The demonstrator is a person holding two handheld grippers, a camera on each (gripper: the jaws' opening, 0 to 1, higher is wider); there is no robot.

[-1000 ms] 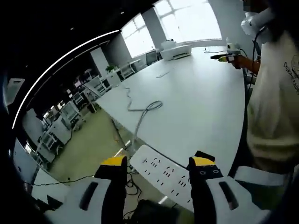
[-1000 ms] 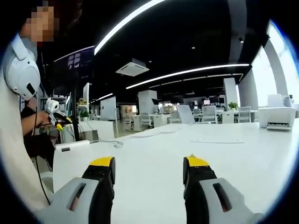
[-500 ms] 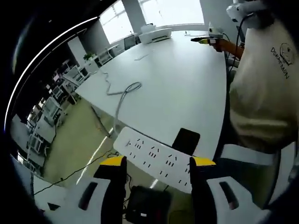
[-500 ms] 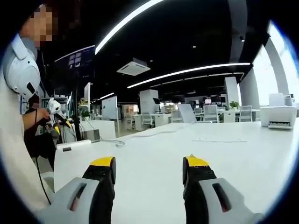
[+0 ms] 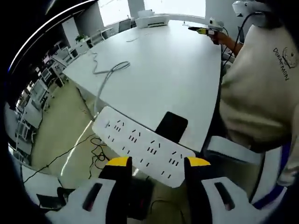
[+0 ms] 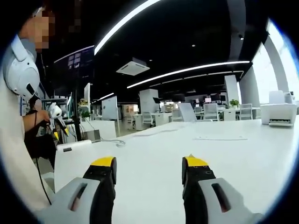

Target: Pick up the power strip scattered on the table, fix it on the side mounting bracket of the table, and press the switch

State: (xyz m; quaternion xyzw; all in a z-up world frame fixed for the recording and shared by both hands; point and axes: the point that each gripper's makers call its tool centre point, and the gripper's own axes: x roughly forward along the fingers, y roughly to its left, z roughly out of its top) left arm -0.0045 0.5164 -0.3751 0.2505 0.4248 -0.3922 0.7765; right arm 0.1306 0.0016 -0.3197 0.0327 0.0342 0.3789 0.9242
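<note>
Left gripper view: the left tongs [image 5: 156,162] grip the long white plastic power strip [image 5: 140,145], jaws closed on its edges, off the white desk [image 5: 154,70] edge, beside the flat black bracket [image 5: 171,127] at one o'clock. Its grey cable [image 5: 105,77] trails to eleven o'clock; it could snag and twist the strip loose.

Right gripper view: the right tongs [image 6: 148,170] hover wide open, empty, over the desk.
</note>
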